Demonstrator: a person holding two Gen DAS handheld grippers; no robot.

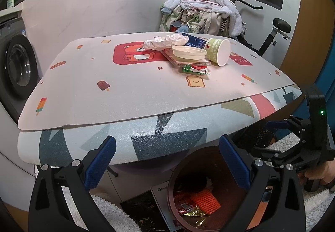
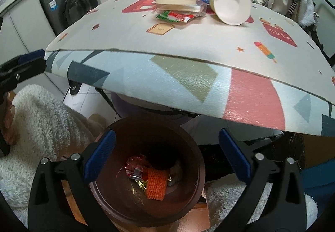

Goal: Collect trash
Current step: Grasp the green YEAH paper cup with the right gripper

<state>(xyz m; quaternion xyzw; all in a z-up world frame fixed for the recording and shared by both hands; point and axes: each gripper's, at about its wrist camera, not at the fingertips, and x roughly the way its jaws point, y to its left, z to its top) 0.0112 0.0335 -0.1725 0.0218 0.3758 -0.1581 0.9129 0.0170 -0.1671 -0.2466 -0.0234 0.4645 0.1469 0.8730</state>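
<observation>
Gripper states first: right gripper [image 2: 166, 156] is held with jaws spread and nothing between them, directly above the brown bin [image 2: 117, 209]; left gripper [image 1: 167, 162] is likewise spread and empty, low by the desk [image 1: 125, 104] edge, with the bin seen below it. Trash remaining is clustered on the far side of the desk: a tipped paper cup [image 1: 217, 51] lying on its side, a shallow cream lid [image 1: 188, 52] resting on a clear plastic tray [image 1: 189, 62], a red-green sachet [image 1: 195, 69] just in front of the tray, a crumpled white wrapper [image 1: 165, 41] behind, and a blue packet [image 1: 193, 41] partly hidden. An orange foam net [image 2: 156, 185] and red wrappers are already seen inside the bin. The task is judged partly done.

The next pick is probably best made on the cup, since its rim faces the grippers: one finger should be slid inside the mouth and the wall pinched lightly, to avoid crushing. The sachet lies flat, so a low edge approach would be needed. A washing machine [image 1: 18, 66] and a laundry pile [image 1: 205, 10] are seen beyond the desk.
</observation>
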